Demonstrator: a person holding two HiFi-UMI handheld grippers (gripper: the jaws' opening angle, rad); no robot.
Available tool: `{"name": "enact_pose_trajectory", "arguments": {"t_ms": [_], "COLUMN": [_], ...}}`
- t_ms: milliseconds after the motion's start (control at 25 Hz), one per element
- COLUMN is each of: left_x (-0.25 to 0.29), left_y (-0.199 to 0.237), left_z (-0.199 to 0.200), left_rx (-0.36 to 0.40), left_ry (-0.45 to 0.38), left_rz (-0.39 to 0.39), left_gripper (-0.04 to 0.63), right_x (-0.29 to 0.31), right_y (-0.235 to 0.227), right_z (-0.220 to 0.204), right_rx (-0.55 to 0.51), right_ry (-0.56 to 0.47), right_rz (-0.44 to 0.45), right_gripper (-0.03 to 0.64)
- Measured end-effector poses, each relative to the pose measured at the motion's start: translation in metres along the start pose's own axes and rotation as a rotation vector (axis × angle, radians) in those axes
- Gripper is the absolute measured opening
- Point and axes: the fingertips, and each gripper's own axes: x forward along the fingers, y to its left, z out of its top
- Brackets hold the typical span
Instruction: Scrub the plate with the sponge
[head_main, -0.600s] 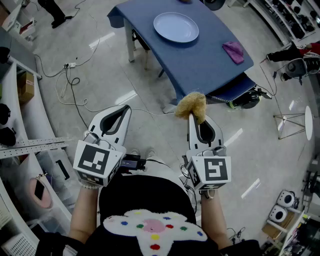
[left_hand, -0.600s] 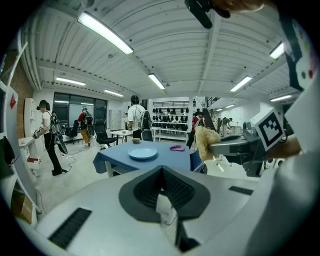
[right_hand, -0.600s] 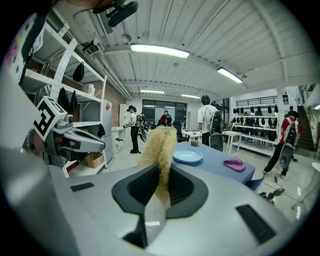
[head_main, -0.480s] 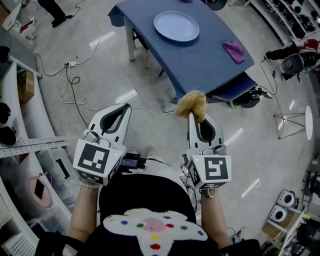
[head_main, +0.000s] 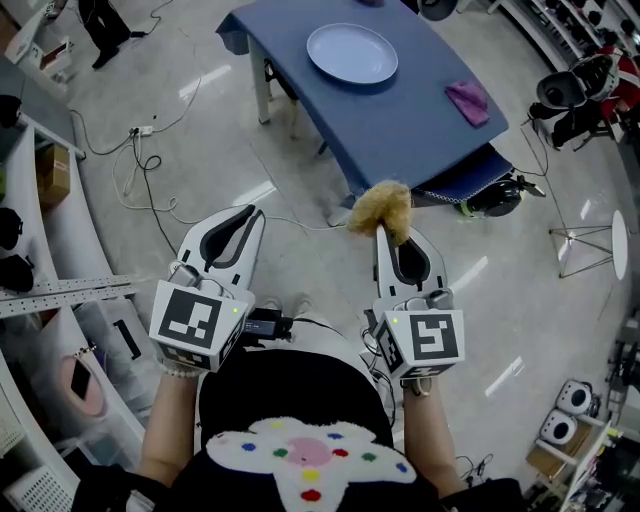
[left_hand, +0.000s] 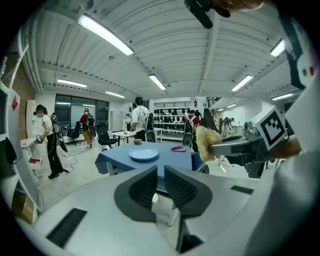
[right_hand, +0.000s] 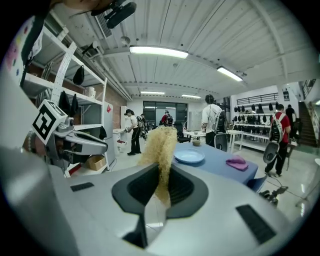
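One table (head_main: 400, 130) draped in a blue cloth stands on the pale floor, ahead of the person and well apart from both grippers. It carries two things: one round pale-blue plate (head_main: 352, 53) near its far end and one small crumpled purple cloth (head_main: 467, 102) towards its right edge, the two lying apart.

The two white hand-held grippers are side by side in front of the person's body, tilted slightly downward and short of the table. The left gripper (head_main: 246, 214) has its jaws drawn together with nothing between them. The right gripper (head_main: 385, 233) has its jaws clenched on the one tan, fibrous sponge (head_main: 383, 208), which stands up shaggy beyond the jaw tips. The sponge is in the air over the floor, near the table's front corner but not touching it, and well apart from the plate.
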Motion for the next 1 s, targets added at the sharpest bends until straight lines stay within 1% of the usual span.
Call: {"name": "enact_pose_trajectory", "arguments": {"t_ms": [80,120,320,480,640,800,1000], "left_x": [0.001,0.002,0.006,0.011,0.014,0.018,0.025], "left_y": [-0.004,-0.005,-0.009,-0.018,-0.022,-0.026,-0.031], "left_z": [0.003,0.005,0.011,0.020,0.024,0.025,0.033], "left_rx": [-0.007,-0.006,0.019,0.022,0.029,0.022,0.029], "left_ry": [-0.010,-0.013,-0.021,-0.032,-0.039,-0.040,-0.055], "left_rz": [-0.017,-0.024,-0.026,-0.021,-0.005,0.005,0.027], "left_gripper": [0.121,0.136,0.138,0.138,0.138,0.133,0.132], "right_x": [-0.001,-0.001,-0.002,-0.005,-0.005,-0.007,-0.010], "right_y": [-0.002,-0.003,-0.008,-0.019,-0.028,-0.033,-0.046], "right_z": [0.000,0.001,0.003,0.006,0.007,0.002,0.003], "right_rx": [0.009,0.009,0.009,0.004,0.012,-0.001,-0.004], "right_ry": [0.002,0.001,-0.010,-0.029,-0.043,-0.051,-0.055], "right_rz": [-0.008,-0.011,-0.019,-0.011,-0.014,0.005,-0.003], "right_gripper": [0.043,0.043,0.044,0.044,0.044,0.043,0.044]}}
